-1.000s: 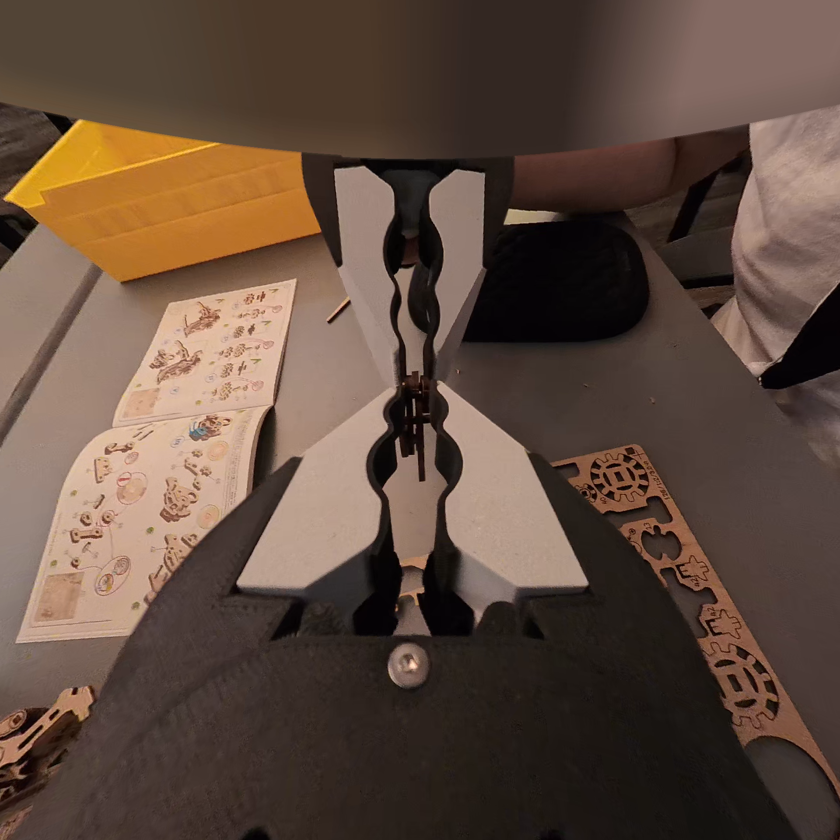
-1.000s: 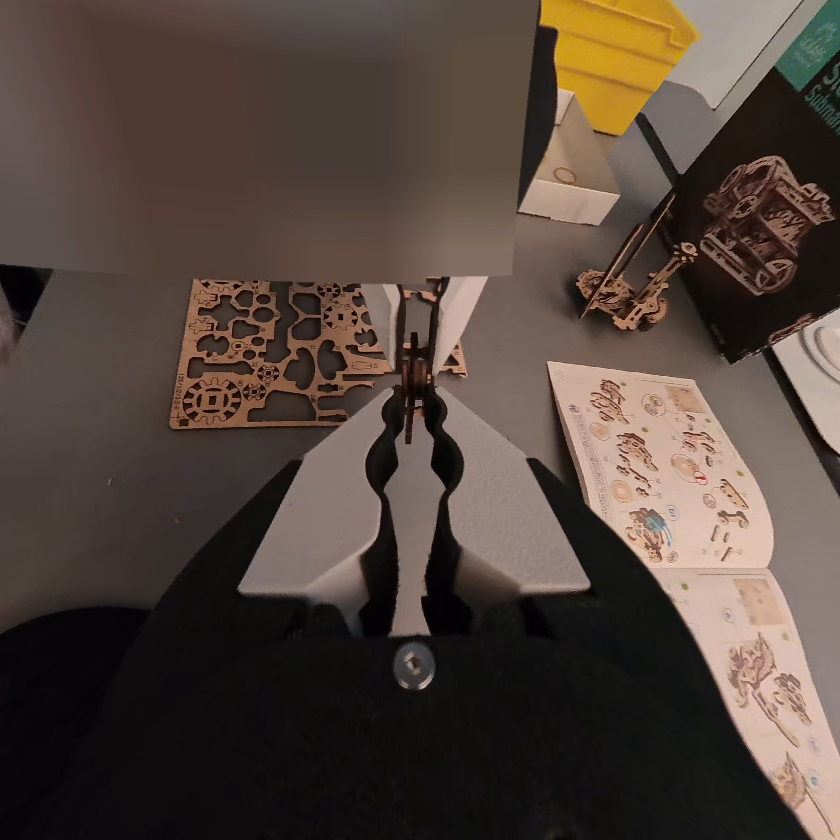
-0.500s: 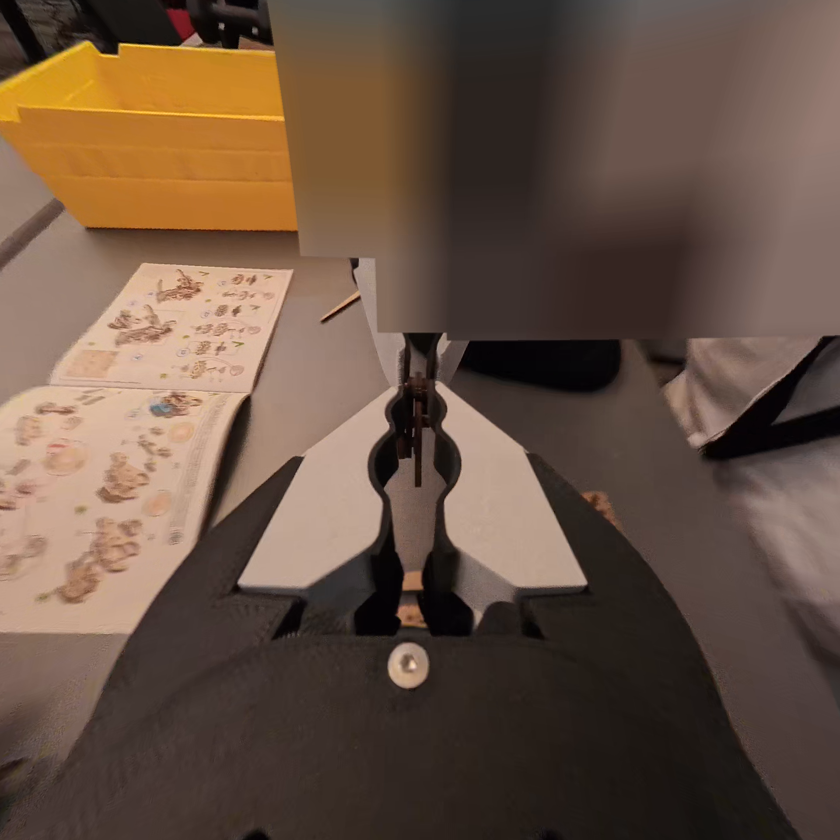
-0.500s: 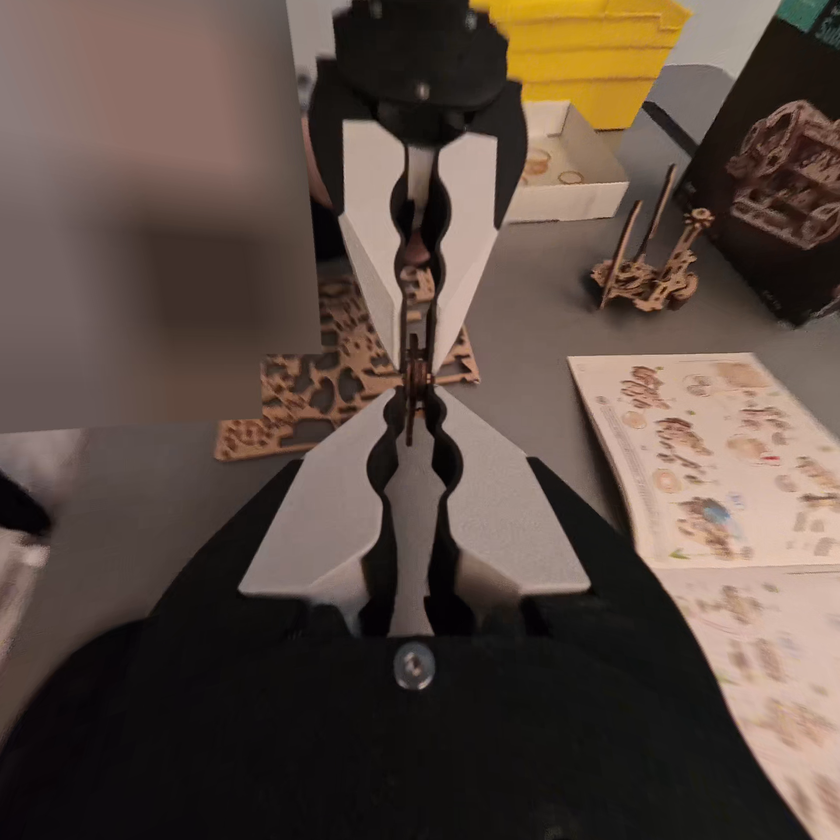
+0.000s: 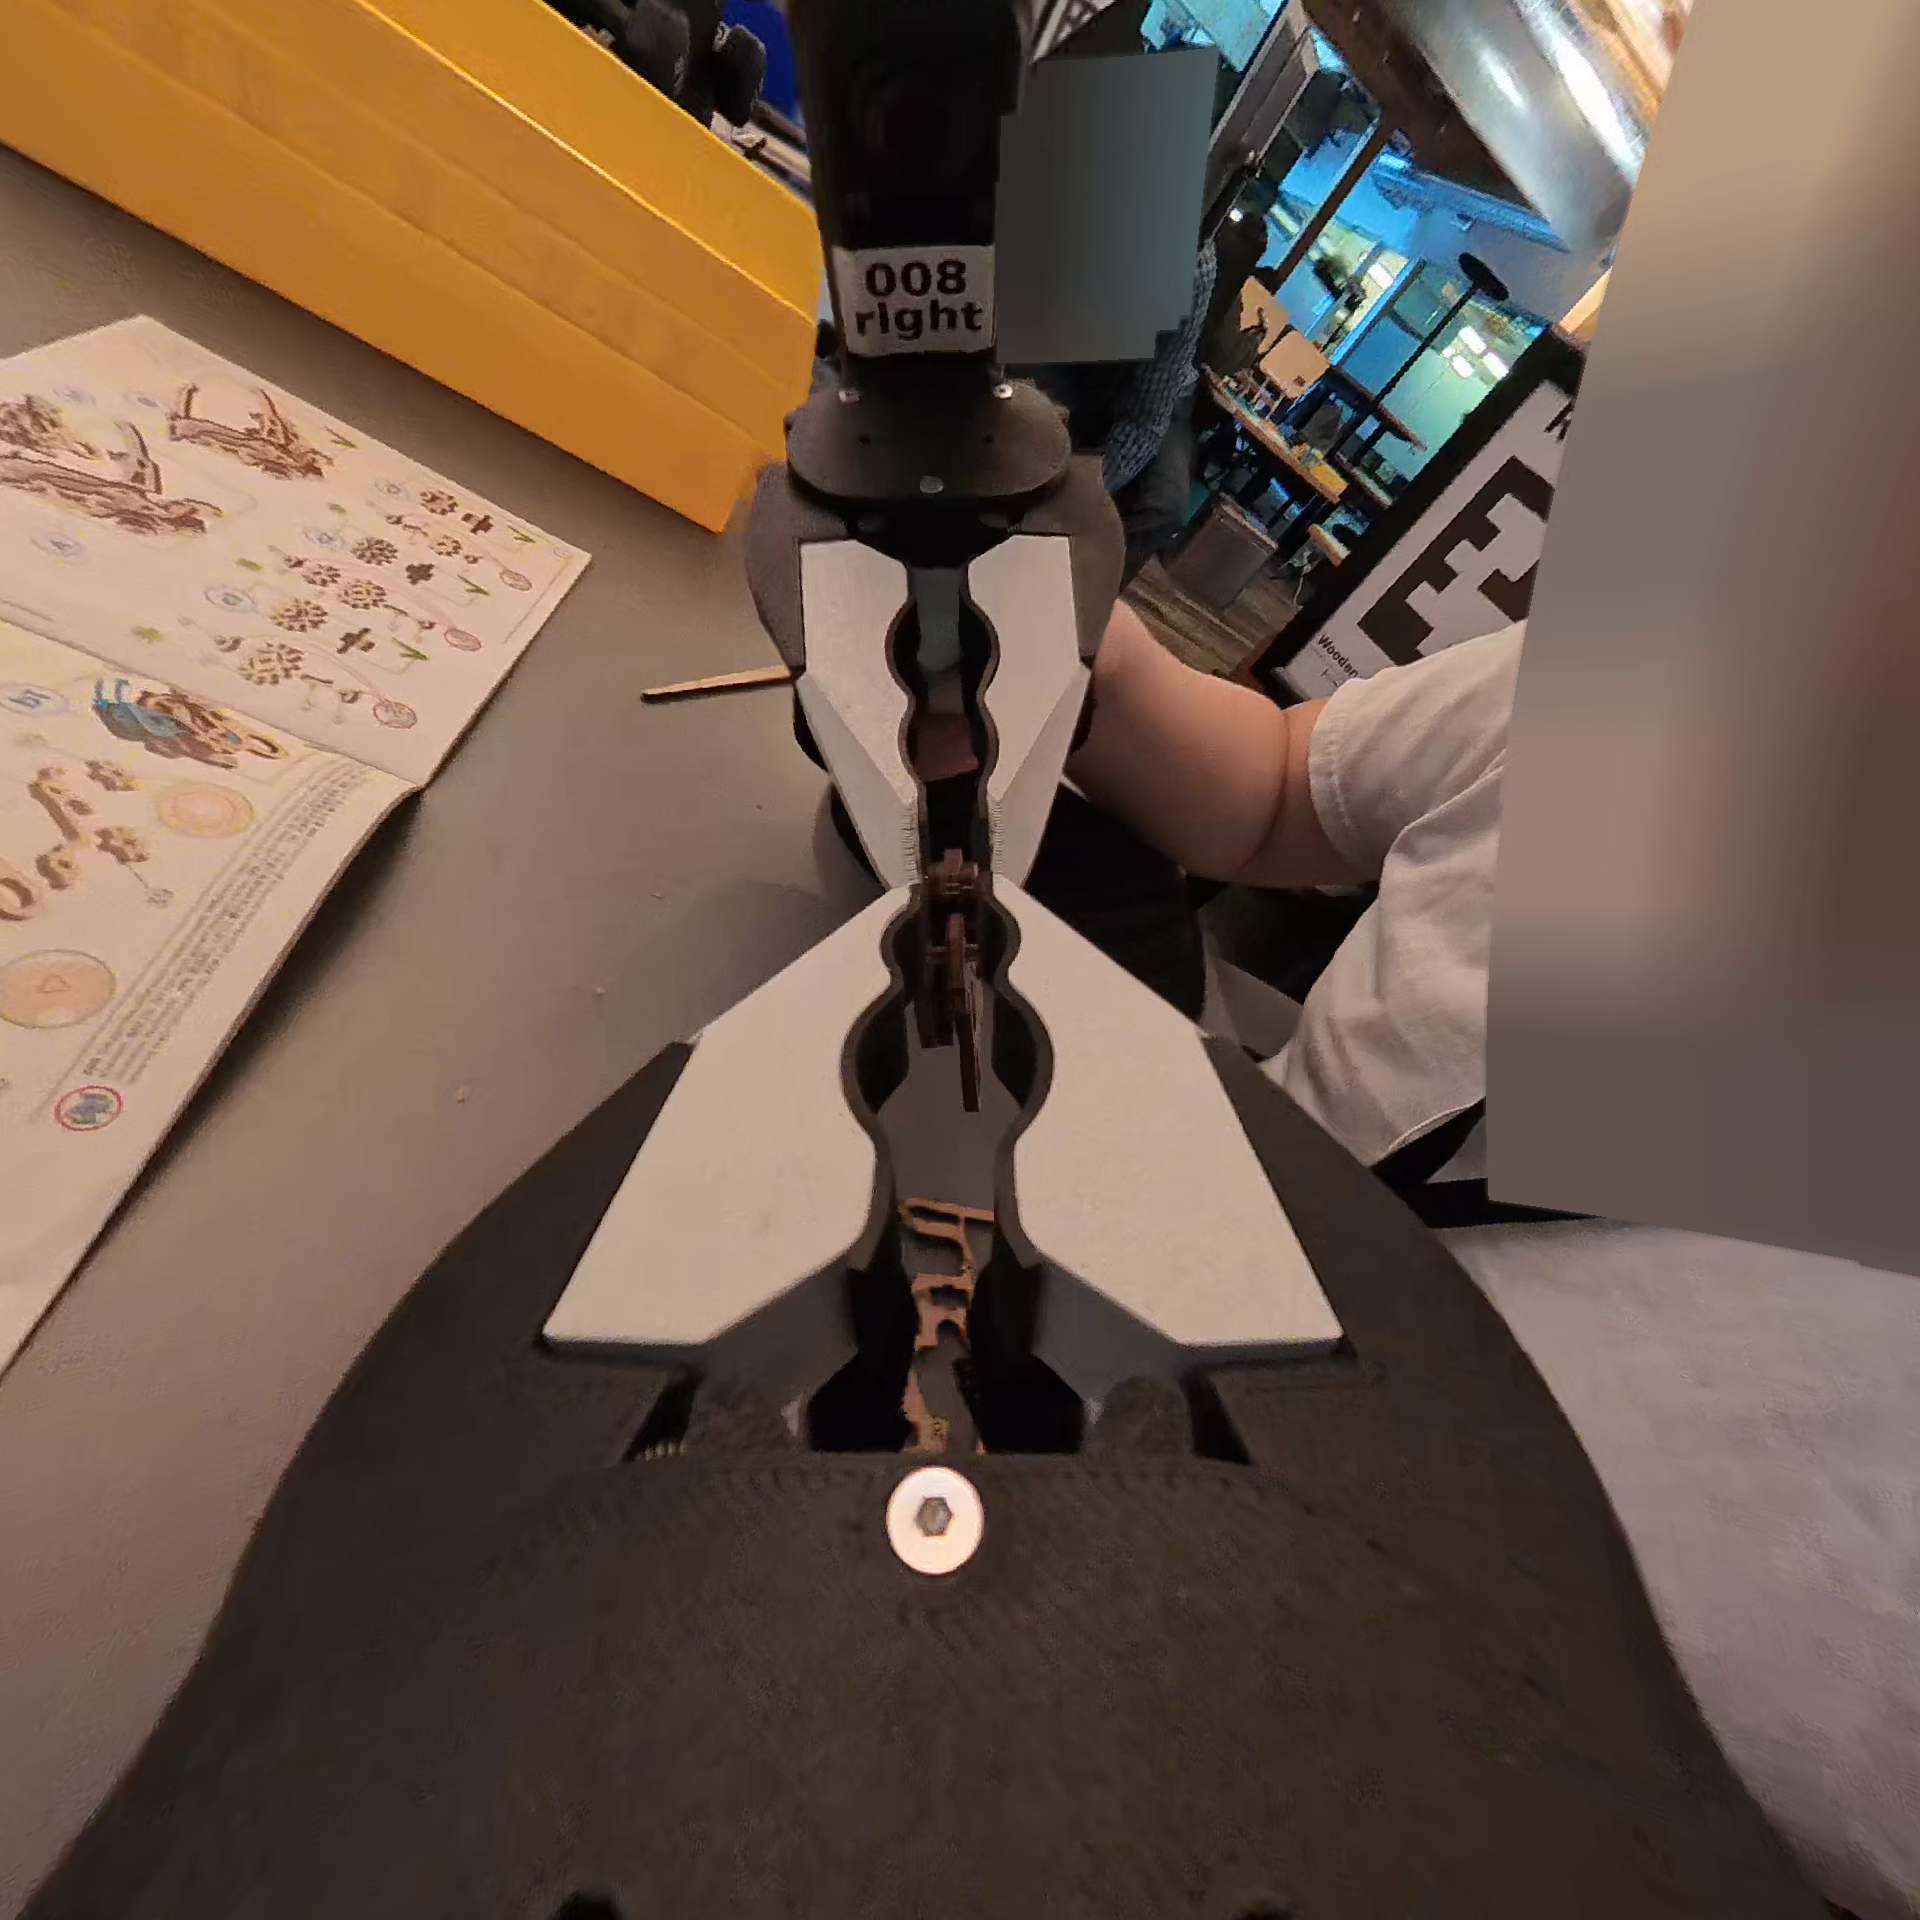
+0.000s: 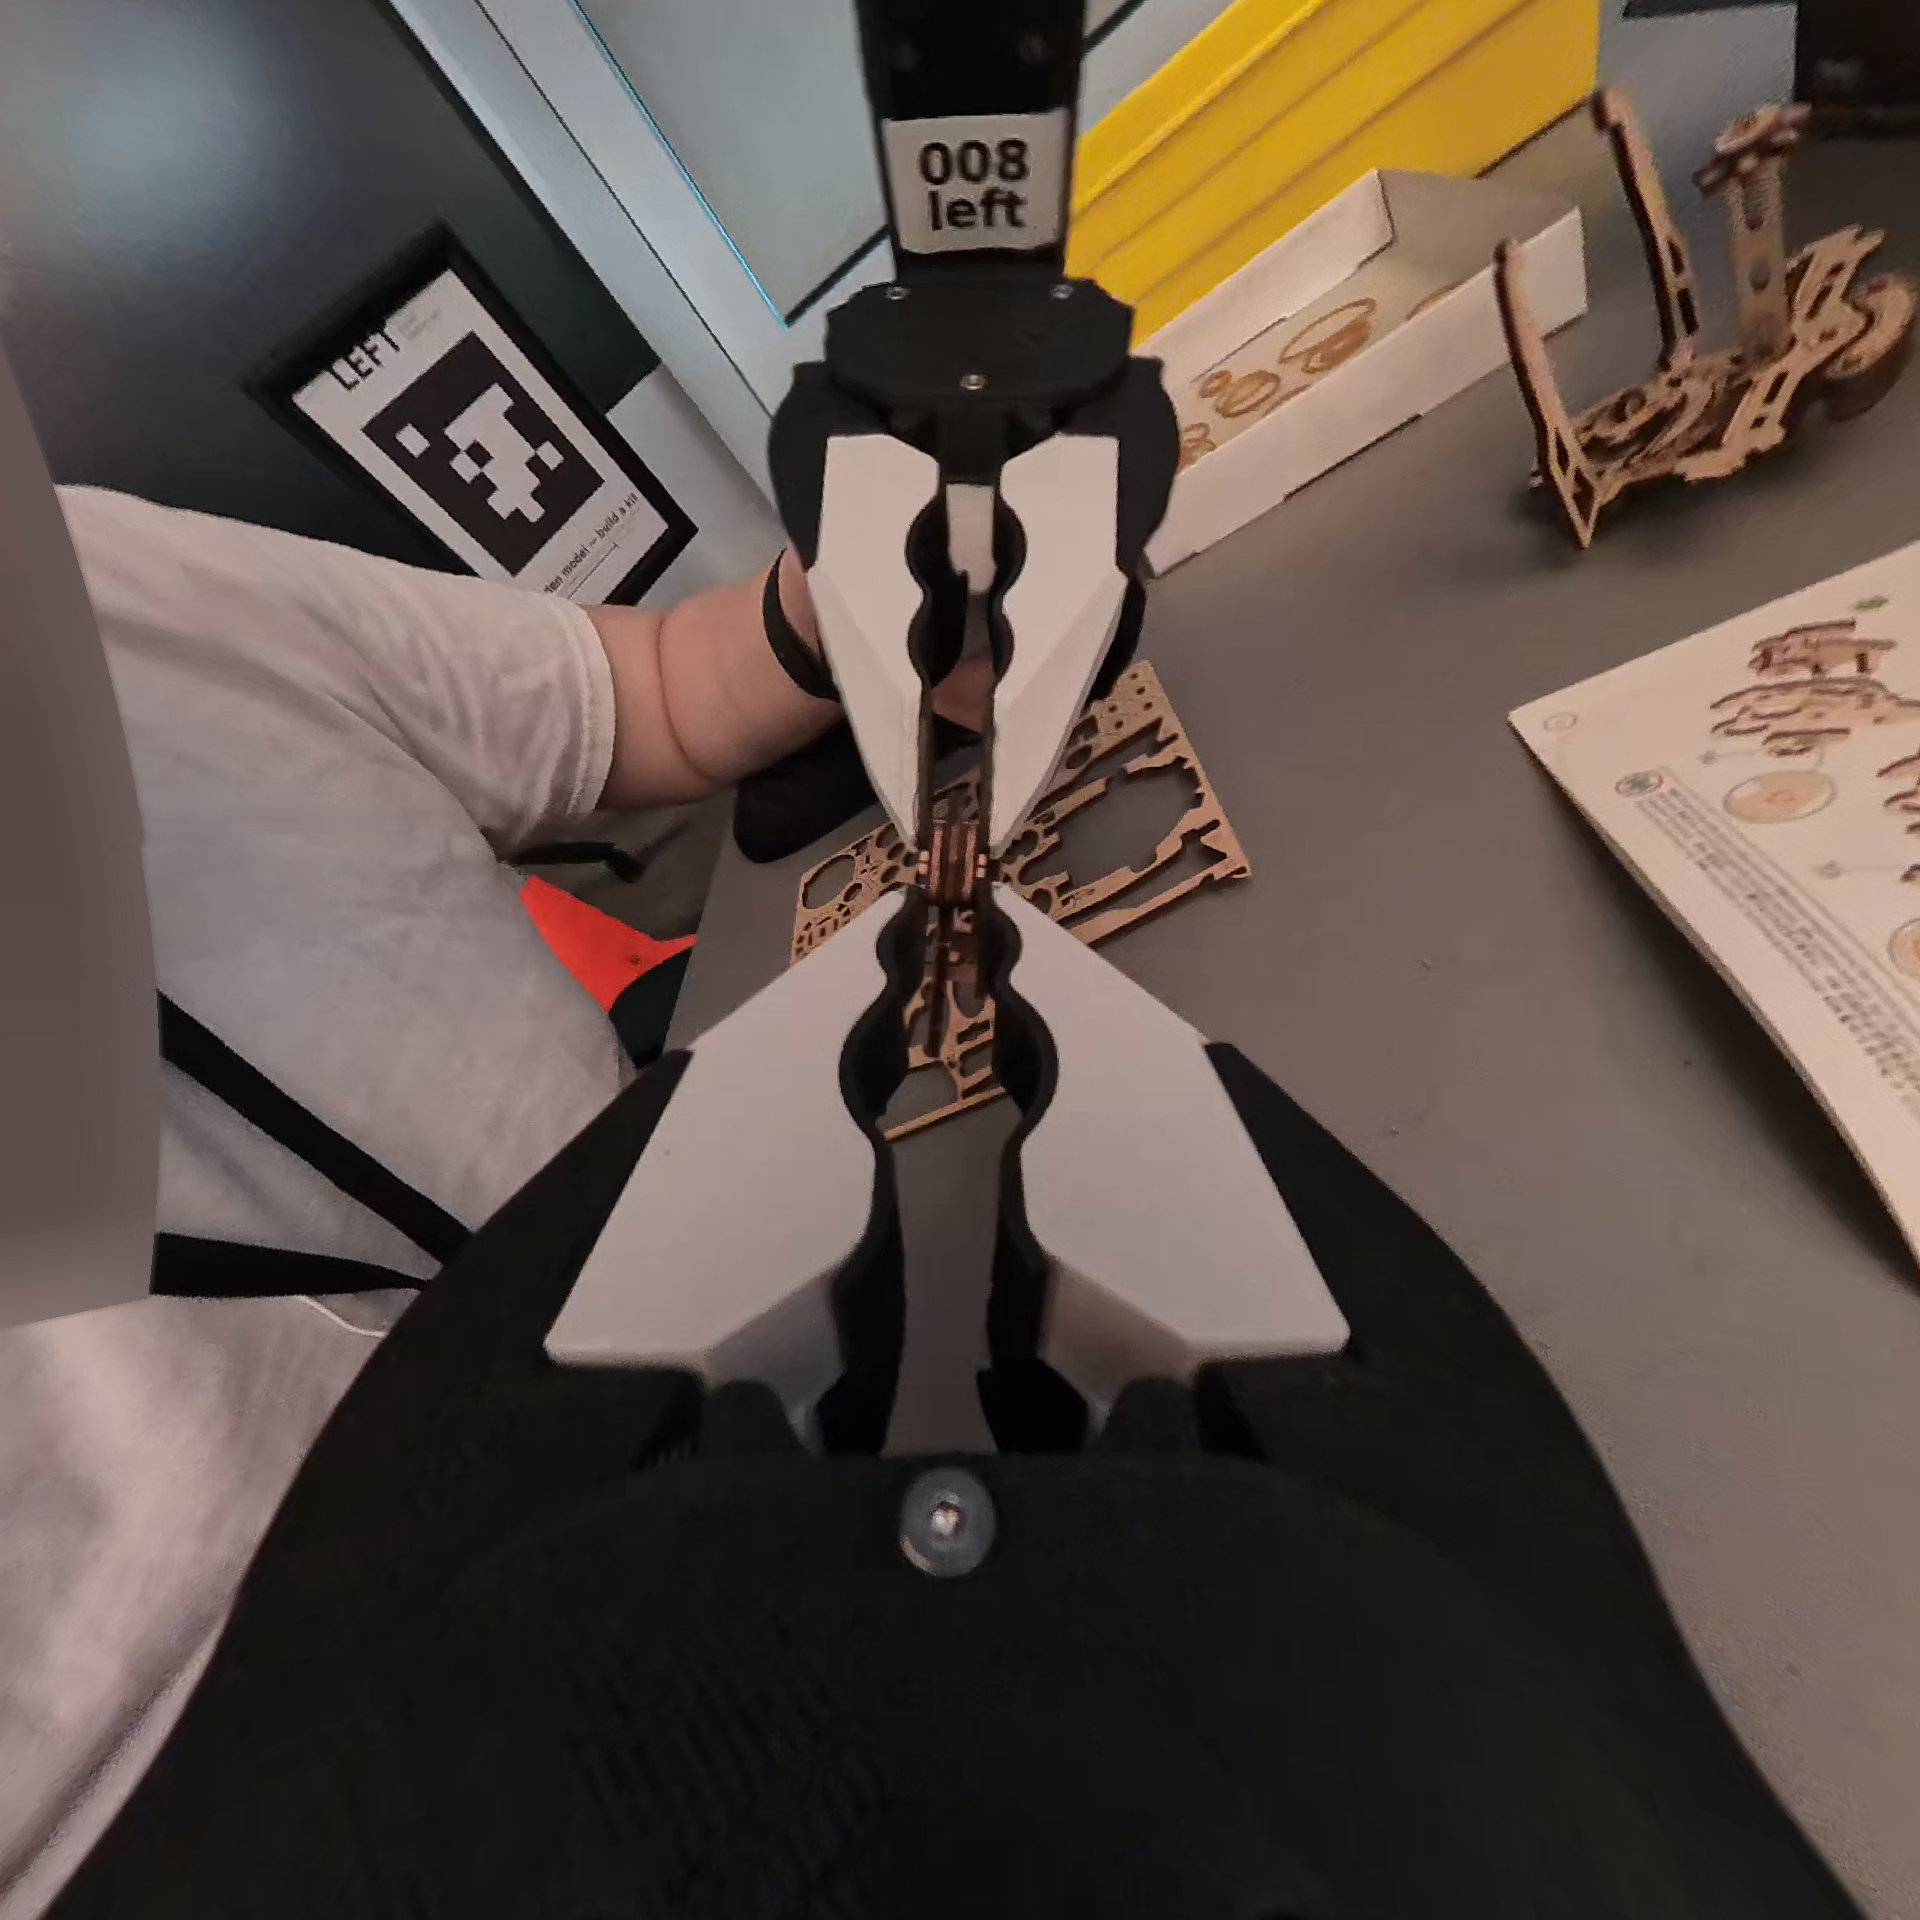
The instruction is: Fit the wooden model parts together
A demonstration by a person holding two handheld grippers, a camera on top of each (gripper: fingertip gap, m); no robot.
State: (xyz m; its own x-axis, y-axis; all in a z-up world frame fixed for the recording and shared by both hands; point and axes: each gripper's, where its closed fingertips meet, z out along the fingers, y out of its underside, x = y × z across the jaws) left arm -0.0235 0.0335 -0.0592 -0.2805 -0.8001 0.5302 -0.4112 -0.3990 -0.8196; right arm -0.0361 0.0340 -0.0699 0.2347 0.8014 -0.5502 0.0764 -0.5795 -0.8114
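Observation:
My two grippers meet tip to tip above the grey table (image 5: 582, 935). In the left wrist view, my left gripper (image 5: 951, 912) is shut on a small dark wooden part (image 5: 948, 982) that stands edge-on between its fingers. My right gripper (image 5: 951, 844) faces it from the far side and is shut on a small wooden part (image 5: 951, 878). In the right wrist view, my right gripper (image 6: 951, 914) and my left gripper (image 6: 951, 816) pinch the joined wooden parts (image 6: 951, 868) from opposite ends. How the parts interlock is hidden.
A yellow bin (image 5: 416, 229) stands at the back. An open instruction booklet (image 5: 229, 675) lies to its front, and a thin wooden stick (image 5: 717, 681) beside it. A punched-out wooden sheet (image 6: 1132, 831), a white box (image 6: 1351, 312) and a partly built wooden model (image 6: 1714, 395) are on the table. A person's arm (image 5: 1195, 769) shows behind. The grippers are tip to tip, or close to it. Both grippers' tips are roughly 25 cm from the partly built wooden model (image 6: 1714, 395).
Both grippers have stayed shut and tip to tip on the wooden parts. They have risen and tilted, so both views now look farther across the room.

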